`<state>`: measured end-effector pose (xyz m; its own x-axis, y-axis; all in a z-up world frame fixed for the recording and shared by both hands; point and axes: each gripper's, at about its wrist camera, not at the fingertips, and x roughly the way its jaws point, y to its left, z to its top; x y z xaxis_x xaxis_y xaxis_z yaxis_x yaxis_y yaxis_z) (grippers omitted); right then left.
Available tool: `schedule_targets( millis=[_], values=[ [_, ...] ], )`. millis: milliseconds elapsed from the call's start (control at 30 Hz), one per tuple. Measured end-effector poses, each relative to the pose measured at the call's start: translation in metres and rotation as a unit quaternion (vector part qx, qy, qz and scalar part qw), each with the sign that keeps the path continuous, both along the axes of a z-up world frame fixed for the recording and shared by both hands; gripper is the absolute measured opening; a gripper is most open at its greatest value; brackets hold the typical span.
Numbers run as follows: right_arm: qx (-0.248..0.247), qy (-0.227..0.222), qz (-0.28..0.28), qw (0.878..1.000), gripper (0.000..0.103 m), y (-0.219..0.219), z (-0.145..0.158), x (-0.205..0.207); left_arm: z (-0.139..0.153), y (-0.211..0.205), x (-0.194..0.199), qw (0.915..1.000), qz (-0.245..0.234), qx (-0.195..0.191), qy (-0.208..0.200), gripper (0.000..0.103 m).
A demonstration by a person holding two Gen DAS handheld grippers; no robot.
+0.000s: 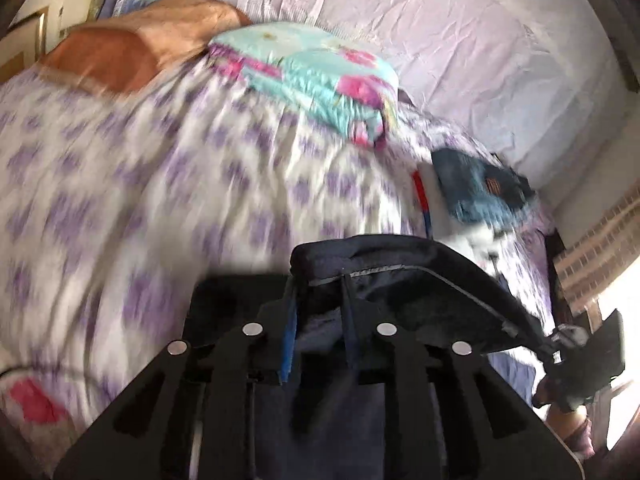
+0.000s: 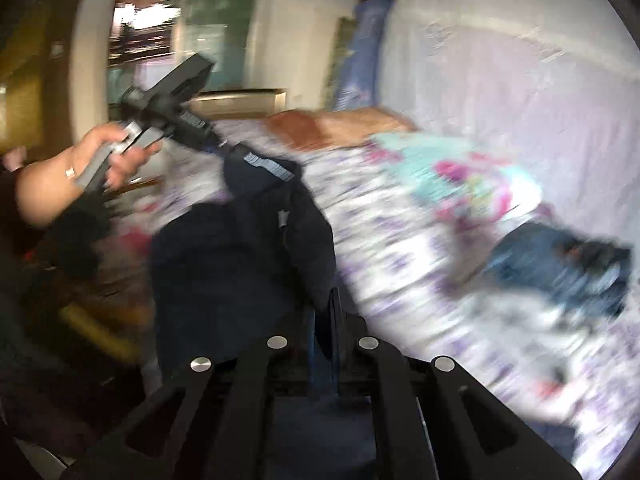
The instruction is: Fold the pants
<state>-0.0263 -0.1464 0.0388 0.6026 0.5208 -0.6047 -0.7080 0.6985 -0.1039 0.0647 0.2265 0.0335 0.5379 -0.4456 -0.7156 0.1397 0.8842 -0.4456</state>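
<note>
Dark navy pants (image 1: pixel 404 280) hang stretched between both grippers above the bed. In the left wrist view my left gripper (image 1: pixel 318 294) is shut on the grey-edged waistband, and cloth drapes down over its fingers. My right gripper (image 1: pixel 550 346) holds the far end of that band at the right. In the right wrist view my right gripper (image 2: pixel 326 310) is shut on a fold of the pants (image 2: pixel 240 252). A hand (image 2: pixel 80 172) carries the left gripper (image 2: pixel 222 147), which is clamped on the waistband at upper left. Both views are motion-blurred.
The bed (image 1: pixel 120 200) has a white sheet with purple flowers. On it lie a folded turquoise floral cloth (image 1: pixel 320 76), folded blue jeans (image 1: pixel 476 188) on a white garment (image 1: pixel 430 200), and an orange pillow (image 1: pixel 112 56). A lilac wall covering (image 1: pixel 460 40) runs behind, and a window (image 2: pixel 188 12) stands beyond the bed.
</note>
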Motion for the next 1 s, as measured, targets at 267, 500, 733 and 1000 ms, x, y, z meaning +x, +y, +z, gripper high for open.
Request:
schedule_targets(
  millis=[267, 500, 733, 1000],
  values=[
    [0.014, 0.057, -0.044, 0.997, 0.007, 0.016, -0.106, -0.039, -0.069, 0.031, -0.088, 0.9877, 0.03, -0.117, 0.099, 0.032],
    [0.031, 0.043, -0.047, 0.998, 0.007, 0.013, -0.108, -0.044, -0.049, 0.0, -0.088, 0.9795, 0.035, -0.188, 0.064, 0.072],
    [0.036, 0.035, -0.045, 0.998, 0.007, 0.012, -0.109, -0.048, -0.05, -0.003, -0.058, 0.9808, 0.104, -0.147, 0.076, 0.084],
    [0.048, 0.023, -0.048, 0.997, 0.007, 0.009, -0.094, -0.051, -0.046, 0.012, -0.03, 0.9872, 0.138, -0.066, 0.045, 0.044]
  ],
)
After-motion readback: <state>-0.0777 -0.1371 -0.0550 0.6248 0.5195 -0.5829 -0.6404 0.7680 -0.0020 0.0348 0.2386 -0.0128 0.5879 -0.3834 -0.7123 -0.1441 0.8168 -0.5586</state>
